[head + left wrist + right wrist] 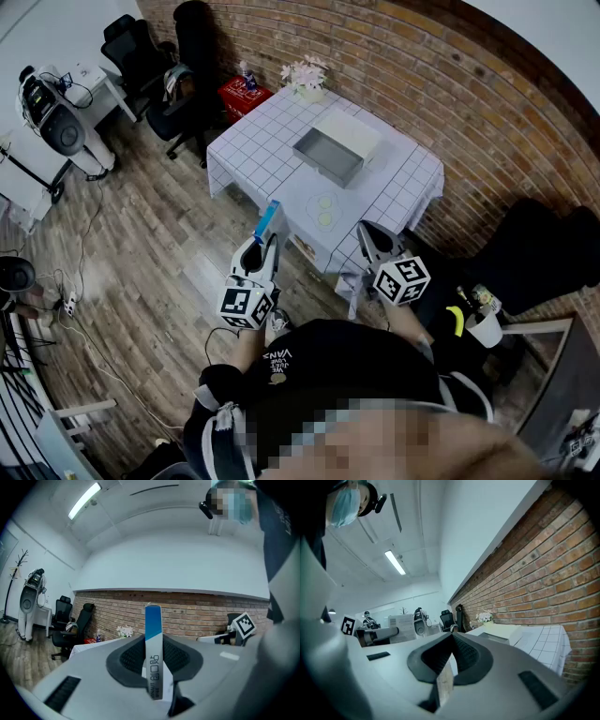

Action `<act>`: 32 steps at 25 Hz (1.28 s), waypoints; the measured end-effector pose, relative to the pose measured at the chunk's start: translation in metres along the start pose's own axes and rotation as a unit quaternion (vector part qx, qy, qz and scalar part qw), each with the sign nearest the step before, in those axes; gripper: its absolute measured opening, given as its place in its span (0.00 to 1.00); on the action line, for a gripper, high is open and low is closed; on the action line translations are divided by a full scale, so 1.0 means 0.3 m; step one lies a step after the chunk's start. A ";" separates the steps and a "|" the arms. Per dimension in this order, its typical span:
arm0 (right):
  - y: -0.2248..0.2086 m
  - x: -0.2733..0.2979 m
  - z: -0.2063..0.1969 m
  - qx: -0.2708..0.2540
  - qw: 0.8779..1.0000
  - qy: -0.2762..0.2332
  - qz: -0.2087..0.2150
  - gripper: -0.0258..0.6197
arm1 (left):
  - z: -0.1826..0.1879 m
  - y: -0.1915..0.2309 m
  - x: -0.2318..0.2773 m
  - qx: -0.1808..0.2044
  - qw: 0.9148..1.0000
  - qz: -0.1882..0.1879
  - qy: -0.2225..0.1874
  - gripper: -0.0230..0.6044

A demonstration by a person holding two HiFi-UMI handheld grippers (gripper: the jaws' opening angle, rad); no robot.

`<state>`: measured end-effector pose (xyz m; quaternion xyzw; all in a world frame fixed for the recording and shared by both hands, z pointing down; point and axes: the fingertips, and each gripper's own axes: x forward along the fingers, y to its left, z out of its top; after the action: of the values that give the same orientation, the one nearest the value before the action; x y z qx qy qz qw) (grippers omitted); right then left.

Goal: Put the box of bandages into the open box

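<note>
Blue and white card, thin and flat: the box of bandages (153, 648), up on its edge between the two dark pads of the left gripper (266, 240). Pads pressed on both flat sides, jaws only a little apart, just as wide as the box. Blue end poking out past the tips, up in the air, near the front edge of the table (248, 159). Held level, aimed at the table.

Beside it, the right gripper (452, 636), also level, jaws shut tip to tip, nothing between them. On the back of each, a cube (401, 279) with black and white squares.

Ahead, a white cloth with thin crossing lines over the table. On it, well apart from the bandages, the open box (325, 167): a grey tray, with a white part right behind it. Nearer the front, two pale round things (324, 208), too small to tell. At the far end, pale flowers (307, 77). Behind, a red brick wall (441, 84). Off to the left, a wooden floor (141, 234) and black chairs (141, 56).
</note>
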<state>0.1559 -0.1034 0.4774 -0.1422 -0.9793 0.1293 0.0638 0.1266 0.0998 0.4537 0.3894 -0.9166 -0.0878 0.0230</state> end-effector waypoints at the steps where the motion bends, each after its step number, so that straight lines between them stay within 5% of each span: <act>1: 0.001 0.013 0.005 0.005 1.000 -0.005 0.001 0.03 | 0.002 0.015 0.004 0.000 1.000 0.000 0.000 0.18; 32: 0.181 0.265 -0.174 0.088 0.983 -0.020 -0.161 0.03 | -0.011 0.498 0.004 -0.020 0.990 -0.125 0.054 0.18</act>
<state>0.1029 -0.0175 0.5197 0.0263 -0.9753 0.2060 0.0760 0.0201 0.2002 0.4837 0.5046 -0.8561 -0.0874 0.0695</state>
